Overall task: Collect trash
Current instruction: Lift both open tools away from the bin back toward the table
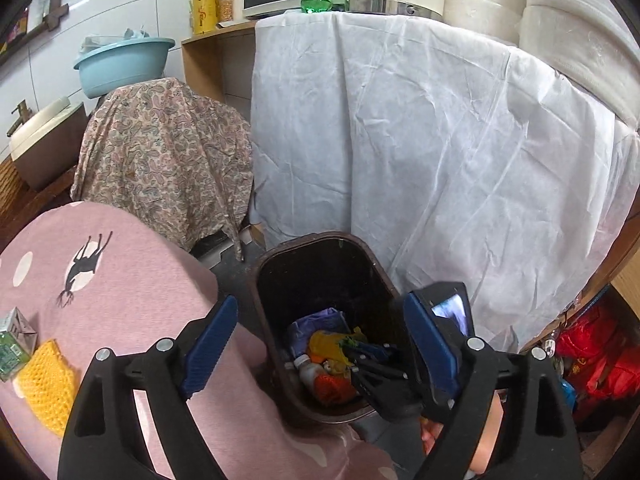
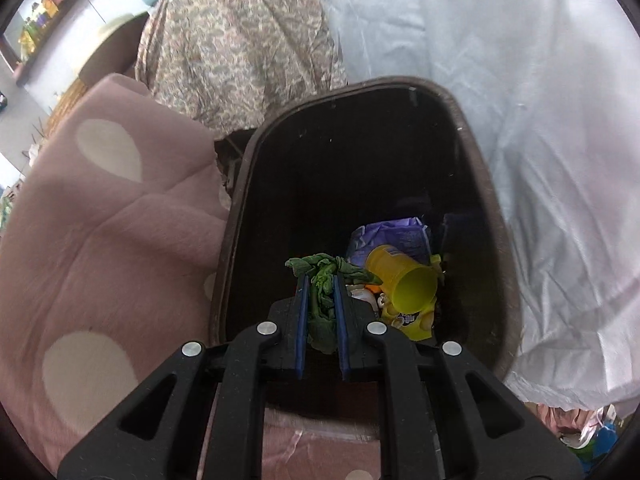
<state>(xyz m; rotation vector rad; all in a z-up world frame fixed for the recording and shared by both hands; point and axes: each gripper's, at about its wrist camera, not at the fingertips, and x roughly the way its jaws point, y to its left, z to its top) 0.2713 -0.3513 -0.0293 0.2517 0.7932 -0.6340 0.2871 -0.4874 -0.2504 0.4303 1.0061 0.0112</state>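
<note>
The right claw (image 2: 320, 300) was squeezed tight on a bunch of limp green leaves (image 2: 322, 304). The leaves poked out past its blue pads, and a bit hung down between them too. This claw was pointing down into the brown trash bin (image 2: 224, 240), with its tips already inside the rim. So the leaves were right over the trash at the bottom, near the front wall of the bin. Below them and a little to the right lay a yellow cup (image 2: 404, 284) on its side, with its open mouth facing the camera. A purple bag (image 2: 384, 236) lay behind the cup. The next move looked like a simple one: let go, and the leaves should fall straight down onto the pile. The right claw was the one that mattered here, since it had the leaves. The left claw (image 1: 320, 340) was spread wide with nothing in it. It was up above the bin and looked down at it, and the right claw showed inside the bin in its view. To its left, on the counter under a pink cloth (image 1: 120, 288), there were still a yellow net (image 1: 46, 388) and a small carton (image 1: 16, 344). Those looked like trash still waiting, and the left claw was the nearer one to them.
</note>
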